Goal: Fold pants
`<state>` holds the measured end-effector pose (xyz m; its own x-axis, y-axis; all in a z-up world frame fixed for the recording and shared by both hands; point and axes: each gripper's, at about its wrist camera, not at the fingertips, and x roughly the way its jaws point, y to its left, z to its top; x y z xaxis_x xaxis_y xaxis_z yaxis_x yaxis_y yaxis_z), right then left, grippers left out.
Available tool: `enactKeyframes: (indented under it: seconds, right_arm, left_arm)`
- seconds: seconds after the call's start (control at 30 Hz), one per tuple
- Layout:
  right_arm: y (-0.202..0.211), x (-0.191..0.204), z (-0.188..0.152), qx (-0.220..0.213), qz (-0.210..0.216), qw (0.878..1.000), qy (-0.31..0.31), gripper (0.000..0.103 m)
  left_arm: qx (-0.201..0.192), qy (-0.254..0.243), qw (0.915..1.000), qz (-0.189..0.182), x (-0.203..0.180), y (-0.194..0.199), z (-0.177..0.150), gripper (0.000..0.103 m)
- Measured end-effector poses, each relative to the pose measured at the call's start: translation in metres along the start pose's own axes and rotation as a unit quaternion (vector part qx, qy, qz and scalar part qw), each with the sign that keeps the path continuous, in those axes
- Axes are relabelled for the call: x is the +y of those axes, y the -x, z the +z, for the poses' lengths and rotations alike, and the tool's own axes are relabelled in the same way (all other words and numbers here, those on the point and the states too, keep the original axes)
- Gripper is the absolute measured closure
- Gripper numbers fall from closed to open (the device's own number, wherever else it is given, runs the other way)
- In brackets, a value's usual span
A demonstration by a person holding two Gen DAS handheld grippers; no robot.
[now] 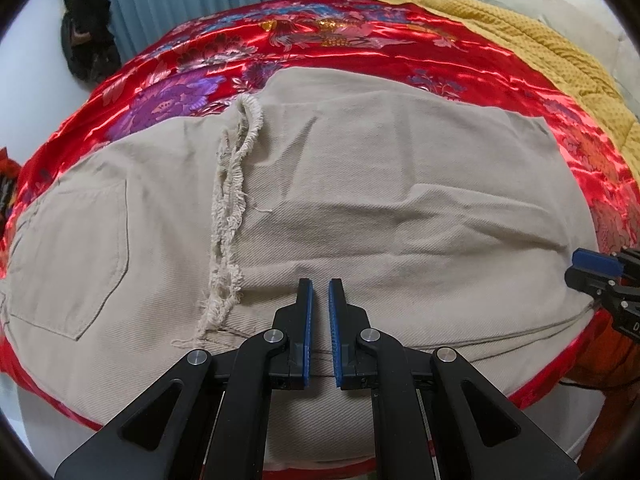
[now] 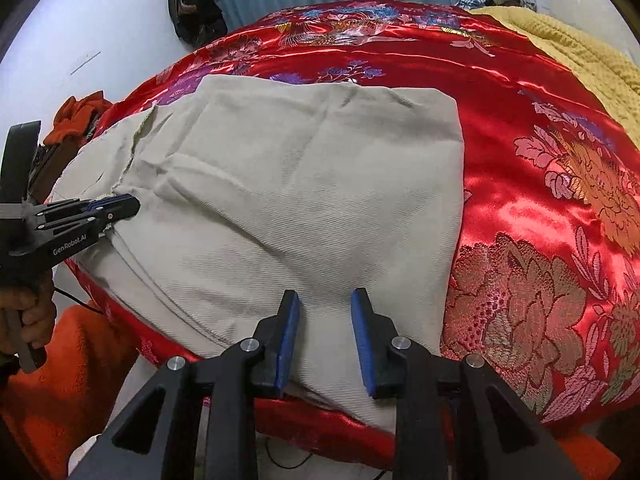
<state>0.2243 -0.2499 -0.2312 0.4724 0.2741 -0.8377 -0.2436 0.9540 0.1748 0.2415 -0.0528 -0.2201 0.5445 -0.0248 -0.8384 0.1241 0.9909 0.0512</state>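
Beige twill pants (image 1: pixel 360 208) lie flat on a red floral satin bedspread (image 1: pixel 360 48), already folded once, with the frayed hems (image 1: pixel 230 216) resting across the seat beside the back pocket (image 1: pixel 68 256) at 9 o'clock in the left wrist view. Left gripper (image 1: pixel 319 294) hovers at the near edge, jaws nearly together with nothing visibly between them. Right gripper (image 2: pixel 325 304) hovers near the 6 o'clock edge, jaws moderately apart and empty. Judged step: preparing the second fold (a further halving). Next move calls for both grippers to clamp all layers evenly. Legible marking: "GenRobot.AI" on the left gripper body.
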Motion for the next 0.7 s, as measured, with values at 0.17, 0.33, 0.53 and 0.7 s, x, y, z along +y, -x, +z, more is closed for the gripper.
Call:
enactKeyframes:
  seconds: [0.17, 0.33, 0.53, 0.7]
  right_arm:
    - [0.0006, -0.0001, -0.0012, 0.000, -0.001, 1.000, 0.001, 0.075]
    - [0.0003, 0.0000, -0.0011, 0.000, 0.000, 1.000, 0.000, 0.075]
    - [0.0002, -0.0005, -0.0016, 0.000, 0.001, 1.000, -0.001, 0.075]
    - [0.0002, -0.0006, -0.0016, 0.001, 0.001, 1.000, -0.002, 0.075]
  left_arm:
    - [-0.001, -0.003, 1.0000, 0.002, -0.0013, 0.0000, -0.0003, 0.095]
    - [-0.001, -0.004, 1.0000, 0.003, -0.0018, -0.0002, 0.0000, 0.095]
    - [-0.001, -0.006, 1.0000, 0.004, -0.0019, -0.0004, 0.0002, 0.095]
    - [-0.002, -0.010, 0.9999, 0.007, -0.0032, -0.0005, -0.0005, 0.095]
